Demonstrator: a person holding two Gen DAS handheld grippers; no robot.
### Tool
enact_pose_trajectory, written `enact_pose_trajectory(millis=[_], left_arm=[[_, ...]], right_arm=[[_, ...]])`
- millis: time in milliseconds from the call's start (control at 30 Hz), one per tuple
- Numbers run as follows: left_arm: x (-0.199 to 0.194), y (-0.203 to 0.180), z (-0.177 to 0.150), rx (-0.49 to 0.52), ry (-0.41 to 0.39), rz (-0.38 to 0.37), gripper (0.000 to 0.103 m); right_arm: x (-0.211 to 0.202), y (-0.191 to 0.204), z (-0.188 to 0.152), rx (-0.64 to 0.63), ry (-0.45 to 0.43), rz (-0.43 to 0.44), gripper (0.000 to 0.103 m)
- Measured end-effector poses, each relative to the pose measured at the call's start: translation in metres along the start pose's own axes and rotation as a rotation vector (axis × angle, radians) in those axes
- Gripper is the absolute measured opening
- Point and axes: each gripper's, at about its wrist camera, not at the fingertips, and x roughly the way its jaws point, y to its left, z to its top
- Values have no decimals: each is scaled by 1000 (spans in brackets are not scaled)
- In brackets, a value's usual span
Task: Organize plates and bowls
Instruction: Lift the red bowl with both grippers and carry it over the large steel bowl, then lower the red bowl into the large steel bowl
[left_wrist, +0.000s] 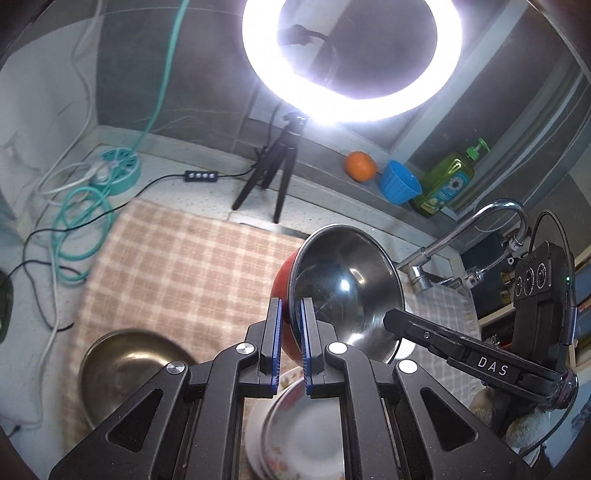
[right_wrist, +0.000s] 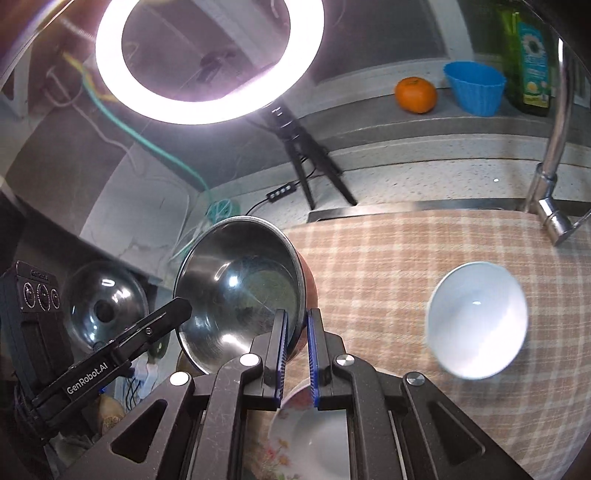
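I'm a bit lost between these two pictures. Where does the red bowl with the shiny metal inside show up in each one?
Left wrist view: the red bowl is right of centre, tilted, its rim pinched by the left gripper.
Right wrist view: the same bowl is left of centre, its rim pinched by the right gripper.
Shared landmark: the orange on the back ledge.

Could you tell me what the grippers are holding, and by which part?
Both hold one red bowl by its rim: left gripper and right gripper on opposite sides.

Both my wrist cameras look steeply down along their fingers, close over the desk (left_wrist: 207, 206), toward its back edge; both share the ring light (right_wrist: 210, 59) and the red-sided steel bowl (left_wrist: 343, 288).
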Motion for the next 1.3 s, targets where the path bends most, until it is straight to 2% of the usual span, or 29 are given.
enact_pose_trajectory(millis=[667,1067,1300], left_arm=[[-34,100,-57,-184,36,110,8],[-23,128,-81,-227,101,164,9],[-17,137,-89,-240,126,181,9]], right_arm=[[76,94,-41,-198,185,29,10],[123,109,-59,-277,269,-31,9],[135,110,-68,-301,290,-53,9]])
